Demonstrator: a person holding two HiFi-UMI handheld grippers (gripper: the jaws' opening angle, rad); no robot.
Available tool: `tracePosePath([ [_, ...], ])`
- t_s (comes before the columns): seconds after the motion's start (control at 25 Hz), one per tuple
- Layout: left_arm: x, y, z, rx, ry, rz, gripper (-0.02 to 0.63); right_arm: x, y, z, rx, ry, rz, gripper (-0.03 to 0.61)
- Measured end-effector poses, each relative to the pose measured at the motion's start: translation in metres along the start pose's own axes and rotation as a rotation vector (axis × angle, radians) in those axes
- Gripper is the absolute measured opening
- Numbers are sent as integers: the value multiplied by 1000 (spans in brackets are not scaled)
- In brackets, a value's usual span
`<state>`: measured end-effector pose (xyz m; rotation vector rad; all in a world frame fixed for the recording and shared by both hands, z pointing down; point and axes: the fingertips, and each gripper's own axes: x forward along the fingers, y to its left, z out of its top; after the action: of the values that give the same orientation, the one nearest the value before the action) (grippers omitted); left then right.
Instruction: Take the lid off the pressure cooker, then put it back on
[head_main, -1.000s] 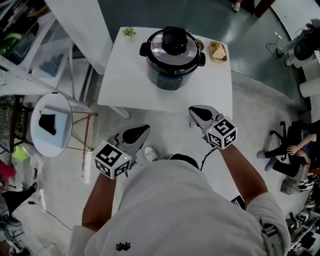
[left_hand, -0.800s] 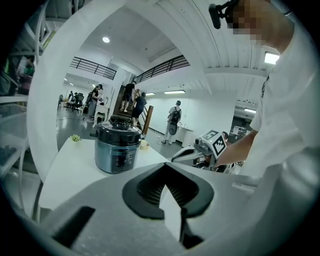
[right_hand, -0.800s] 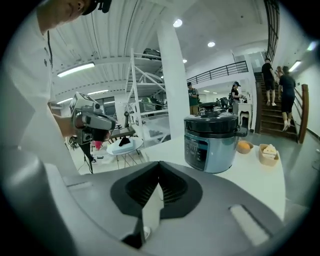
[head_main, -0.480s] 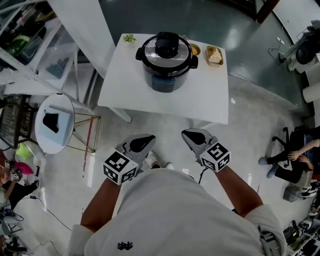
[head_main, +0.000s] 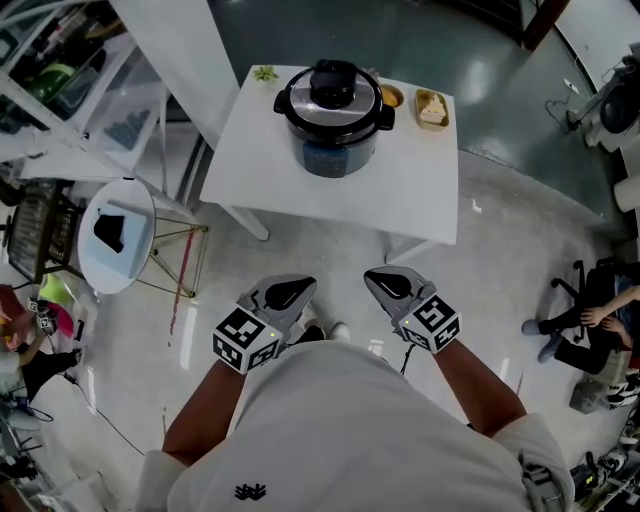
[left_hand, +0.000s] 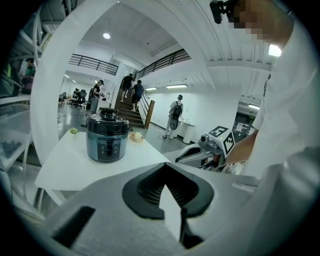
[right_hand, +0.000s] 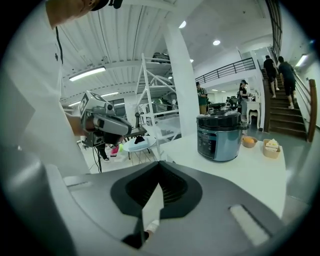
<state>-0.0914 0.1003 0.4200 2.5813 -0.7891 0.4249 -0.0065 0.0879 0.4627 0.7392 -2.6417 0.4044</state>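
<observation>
1. Grippers: left gripper (head_main: 283, 293) and right gripper (head_main: 394, 285) are both clenched on nothing, held near the person's chest, probably a rest pose, well short of the table (head_main: 400, 190).
2. Toward the table's far edge stands the pressure cooker (head_main: 333, 135), lid (head_main: 333, 92) on and untouched.

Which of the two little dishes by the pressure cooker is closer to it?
The round bowl holding something orange, right beside the pressure cooker. The squarish dish of pale food sits farther out, toward the edge of the table.
</observation>
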Motion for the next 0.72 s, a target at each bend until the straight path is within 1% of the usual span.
tracePosePath([
  [0.16, 1, -8, -4, -4, 8, 6, 6, -4, 5, 0, -20, 2, 12, 12],
  [0.44, -1, -20, -7, -1, 17, 6, 6, -11, 11, -3, -22, 9, 23, 12],
  [0.72, 1, -23, -9, 5, 27, 2, 6, -14, 10, -5, -27, 11, 19, 12],
])
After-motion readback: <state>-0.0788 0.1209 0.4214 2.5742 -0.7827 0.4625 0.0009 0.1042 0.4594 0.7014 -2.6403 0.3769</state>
